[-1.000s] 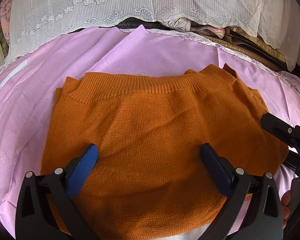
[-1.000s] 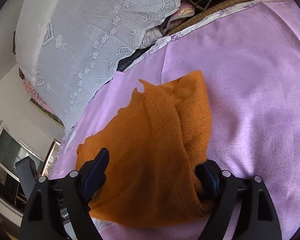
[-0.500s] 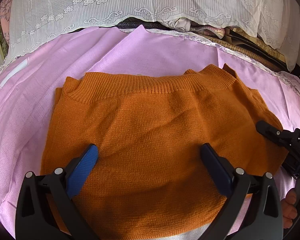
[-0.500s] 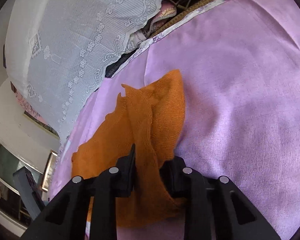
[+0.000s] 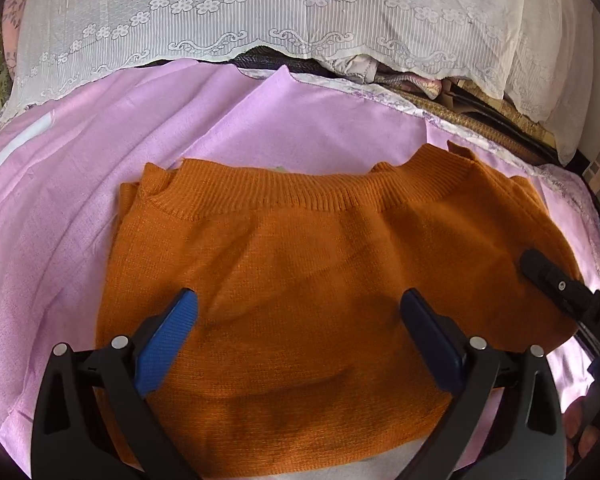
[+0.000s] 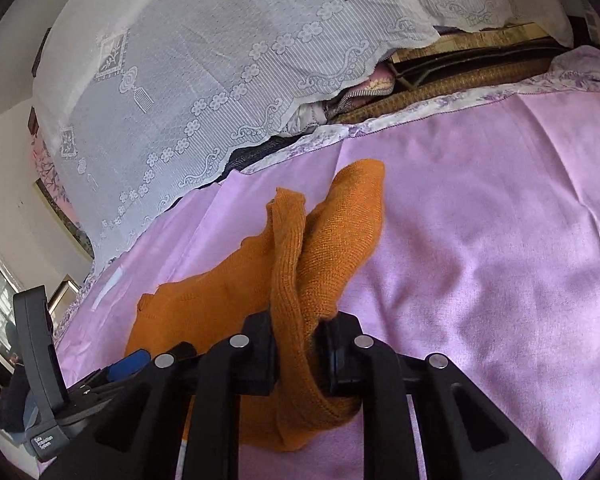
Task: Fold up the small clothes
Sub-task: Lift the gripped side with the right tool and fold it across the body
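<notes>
the orange sweater (image 5: 320, 280) lies flat on the pink sheet (image 5: 60, 220), ribbed neck toward the lace cover (image 5: 260, 8). my right gripper (image 6: 298, 356) is closing, its pads pinching the sweater's lifted edge. my left gripper (image 5: 300, 320) hovers over the sweater, jaws wide apart.

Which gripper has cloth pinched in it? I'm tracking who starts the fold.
The right gripper: its jaws are closing on a bunched edge of the orange sweater. The left gripper hovers open.
</notes>
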